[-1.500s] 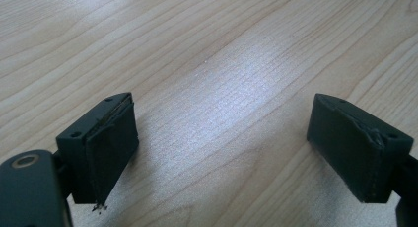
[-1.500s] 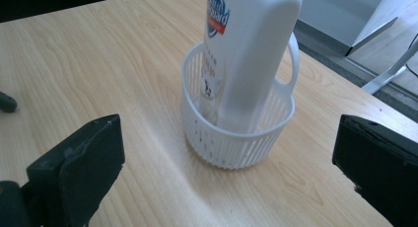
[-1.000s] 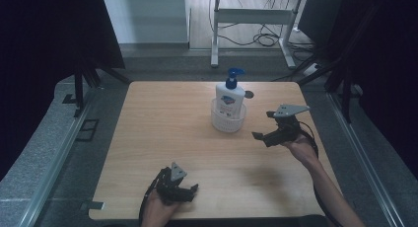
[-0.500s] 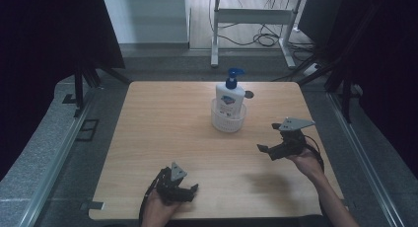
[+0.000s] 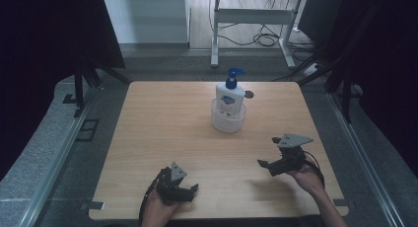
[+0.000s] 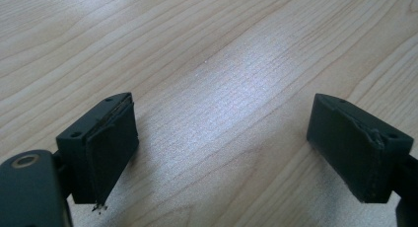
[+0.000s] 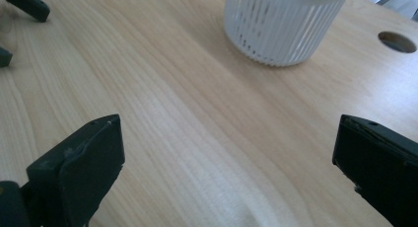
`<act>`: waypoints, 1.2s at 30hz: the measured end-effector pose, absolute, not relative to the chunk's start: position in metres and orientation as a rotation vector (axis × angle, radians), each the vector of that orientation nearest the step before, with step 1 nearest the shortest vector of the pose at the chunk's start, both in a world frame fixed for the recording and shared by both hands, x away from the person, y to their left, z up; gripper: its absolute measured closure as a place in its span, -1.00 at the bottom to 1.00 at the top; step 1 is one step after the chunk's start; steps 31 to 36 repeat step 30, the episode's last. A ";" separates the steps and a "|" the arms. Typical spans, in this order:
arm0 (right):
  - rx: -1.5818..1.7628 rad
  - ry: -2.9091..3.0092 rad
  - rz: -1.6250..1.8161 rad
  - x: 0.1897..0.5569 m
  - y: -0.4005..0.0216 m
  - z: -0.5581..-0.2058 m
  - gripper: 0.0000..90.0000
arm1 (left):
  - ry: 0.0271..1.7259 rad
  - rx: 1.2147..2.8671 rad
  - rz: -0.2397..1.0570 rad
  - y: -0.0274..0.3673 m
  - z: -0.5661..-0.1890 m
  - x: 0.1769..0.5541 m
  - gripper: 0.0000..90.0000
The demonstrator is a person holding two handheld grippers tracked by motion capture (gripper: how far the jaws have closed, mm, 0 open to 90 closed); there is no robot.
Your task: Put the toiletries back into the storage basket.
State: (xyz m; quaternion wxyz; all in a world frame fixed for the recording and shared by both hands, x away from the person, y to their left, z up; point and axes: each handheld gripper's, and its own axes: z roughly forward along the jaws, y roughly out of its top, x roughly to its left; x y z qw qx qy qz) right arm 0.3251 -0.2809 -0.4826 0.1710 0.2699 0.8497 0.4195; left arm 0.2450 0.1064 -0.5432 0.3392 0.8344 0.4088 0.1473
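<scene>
— Both grippers are sitting wide apart-jawed, gripping nothing?
— Yes. I'm holding the left gripper (image 5: 190,191) near-left, the right gripper (image 5: 268,166) near-right. The pump bottle (image 5: 230,96) is standing in the white basket (image 5: 227,122), far centre.

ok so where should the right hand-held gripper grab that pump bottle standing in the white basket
Probably the pump bottle's neck under the blue pump, approached from the near right side. The white basket surrounds its lower body, and the open right hand-held gripper is already on that side.
</scene>
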 end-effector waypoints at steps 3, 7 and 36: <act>0.771 2.419 1.191 0.321 -0.281 -0.489 -1.00 | 1.064 2.173 0.384 0.106 -0.543 0.245 -0.74; 0.782 2.434 1.182 0.316 -0.280 -0.501 -1.00 | 1.064 2.174 0.384 0.106 -0.543 0.245 -0.74; 0.810 2.594 1.054 0.310 -0.269 -0.544 -1.00 | 1.064 2.174 0.384 0.106 -0.543 0.245 -0.74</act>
